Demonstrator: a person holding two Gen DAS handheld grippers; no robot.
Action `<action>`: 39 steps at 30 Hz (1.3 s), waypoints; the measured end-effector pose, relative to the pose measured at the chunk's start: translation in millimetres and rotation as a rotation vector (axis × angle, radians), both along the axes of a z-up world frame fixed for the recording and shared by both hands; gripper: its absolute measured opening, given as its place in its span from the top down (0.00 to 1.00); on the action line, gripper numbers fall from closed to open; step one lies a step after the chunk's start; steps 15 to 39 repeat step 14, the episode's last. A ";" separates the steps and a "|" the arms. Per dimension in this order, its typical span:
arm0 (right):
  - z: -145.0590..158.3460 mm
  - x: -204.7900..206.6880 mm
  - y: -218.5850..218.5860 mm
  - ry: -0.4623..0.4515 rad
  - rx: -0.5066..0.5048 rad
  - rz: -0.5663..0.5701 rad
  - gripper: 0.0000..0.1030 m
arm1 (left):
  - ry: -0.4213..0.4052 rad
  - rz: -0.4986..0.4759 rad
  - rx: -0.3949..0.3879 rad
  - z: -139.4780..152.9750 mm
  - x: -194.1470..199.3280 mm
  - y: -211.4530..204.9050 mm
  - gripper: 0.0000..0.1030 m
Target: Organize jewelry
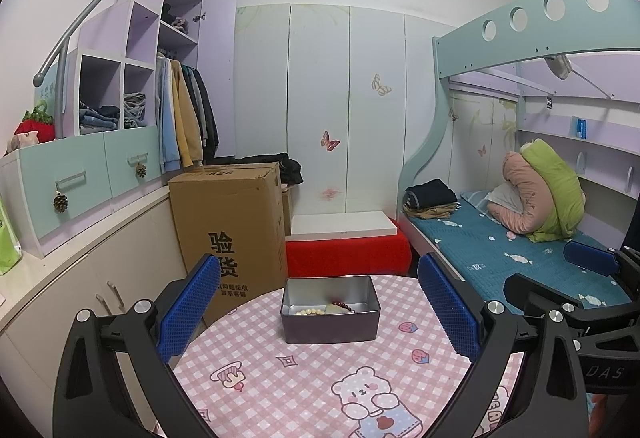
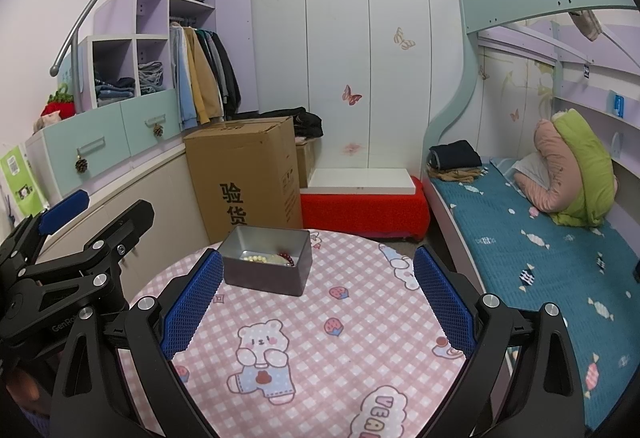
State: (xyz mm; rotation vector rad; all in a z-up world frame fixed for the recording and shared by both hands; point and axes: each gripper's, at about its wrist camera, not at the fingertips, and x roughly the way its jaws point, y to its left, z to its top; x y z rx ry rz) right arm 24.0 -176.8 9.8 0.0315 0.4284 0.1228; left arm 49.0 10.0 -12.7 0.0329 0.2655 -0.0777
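An open grey tin box (image 1: 330, 330) stands on the far part of a round table with a pink checked cloth (image 1: 280, 382). Inside lie a cream bead bracelet (image 1: 310, 311), a dark red bead bracelet (image 1: 345, 305) and a pale green piece between them. My left gripper (image 1: 318, 266) is open above the near side of the table, its blue pads wide apart and nothing between them. My right gripper (image 2: 318, 254) is open too, with the tin box (image 2: 264, 280) just beyond its left pad. Each gripper shows at the side of the other's view: right gripper (image 1: 538, 268), left gripper (image 2: 118, 200).
Beyond the table stand a tall cardboard box (image 1: 232, 222) and a red-covered bench with a white board (image 1: 348, 254). A bed with a teal sheet (image 1: 500, 254) runs along the right. Low cabinets and drawers (image 1: 80, 190) line the left wall.
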 end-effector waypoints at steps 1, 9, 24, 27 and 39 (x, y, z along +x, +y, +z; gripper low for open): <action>-0.4 -1.6 0.9 0.000 0.000 0.000 0.10 | 0.000 0.000 0.000 -0.1 0.0 0.0 0.07; -0.4 -2.8 0.9 -0.004 0.008 -0.006 0.10 | -0.001 -0.012 0.006 4.1 0.0 -0.5 0.07; -0.3 -4.4 2.1 -0.001 0.006 -0.006 0.10 | -0.007 -0.009 -0.026 6.3 -0.8 3.1 0.07; -0.3 -4.4 2.1 -0.001 0.006 -0.006 0.10 | -0.007 -0.009 -0.026 6.3 -0.8 3.1 0.07; -0.3 -4.4 2.1 -0.001 0.006 -0.006 0.10 | -0.007 -0.009 -0.026 6.3 -0.8 3.1 0.07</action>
